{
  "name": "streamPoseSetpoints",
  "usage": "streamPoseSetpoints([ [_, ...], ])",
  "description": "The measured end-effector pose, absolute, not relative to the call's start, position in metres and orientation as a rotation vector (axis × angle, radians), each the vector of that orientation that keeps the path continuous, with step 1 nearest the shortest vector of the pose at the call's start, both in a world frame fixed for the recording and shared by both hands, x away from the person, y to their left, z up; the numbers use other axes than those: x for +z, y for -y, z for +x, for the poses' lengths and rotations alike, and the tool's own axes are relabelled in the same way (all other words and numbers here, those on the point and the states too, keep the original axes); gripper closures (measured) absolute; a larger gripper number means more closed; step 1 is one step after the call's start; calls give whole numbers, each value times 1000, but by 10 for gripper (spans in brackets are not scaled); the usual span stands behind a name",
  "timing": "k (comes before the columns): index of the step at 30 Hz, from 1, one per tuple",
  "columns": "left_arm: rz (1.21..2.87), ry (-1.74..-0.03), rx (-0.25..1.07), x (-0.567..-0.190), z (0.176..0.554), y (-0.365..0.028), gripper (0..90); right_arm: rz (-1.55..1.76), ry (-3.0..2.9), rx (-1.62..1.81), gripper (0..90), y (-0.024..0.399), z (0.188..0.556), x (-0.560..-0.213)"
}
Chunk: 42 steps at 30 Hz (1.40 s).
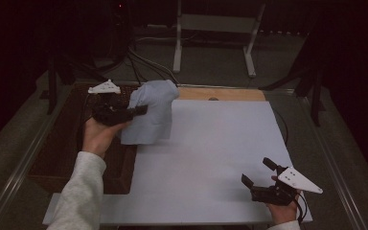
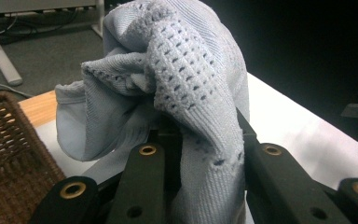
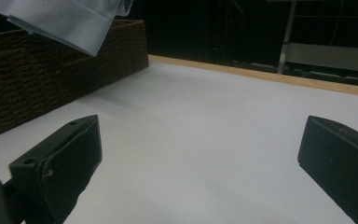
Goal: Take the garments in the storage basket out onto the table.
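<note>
A pale blue knitted garment [image 1: 151, 112] hangs in the air over the left edge of the white table top [image 1: 211, 158], bunched at its top. My left gripper [image 1: 141, 110] is shut on it; in the left gripper view the knit [image 2: 186, 84] is pinched between the two black jaws and drapes over them. My right gripper [image 1: 258, 172] rests near the table's front right corner, held by a hand, with its jaws wide apart and nothing between them. In the right gripper view a hem of the garment [image 3: 60, 21] hangs at the top left above the basket.
A dark brown wicker basket [image 1: 57, 158] sits against the table's left side, below my left hand; its wall [image 3: 42, 70] shows in the right gripper view. A wooden strip [image 1: 220, 94] runs along the table's far edge. Cables and a metal stand [image 1: 215, 28] lie on the floor beyond.
</note>
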<state>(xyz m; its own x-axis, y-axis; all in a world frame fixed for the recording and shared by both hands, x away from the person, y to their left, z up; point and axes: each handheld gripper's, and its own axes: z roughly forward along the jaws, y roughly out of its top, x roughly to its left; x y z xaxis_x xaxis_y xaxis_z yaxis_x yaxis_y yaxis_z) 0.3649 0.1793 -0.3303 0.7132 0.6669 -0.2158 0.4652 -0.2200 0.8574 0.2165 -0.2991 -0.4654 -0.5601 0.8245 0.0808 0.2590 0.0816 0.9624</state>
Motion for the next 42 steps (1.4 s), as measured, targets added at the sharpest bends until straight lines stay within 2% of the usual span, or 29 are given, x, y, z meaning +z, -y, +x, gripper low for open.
streamPoseSetpoints([
  [42,1887,-825,194,-337,373,-137,740,1088,-1864,1535,0,301,216,-464],
])
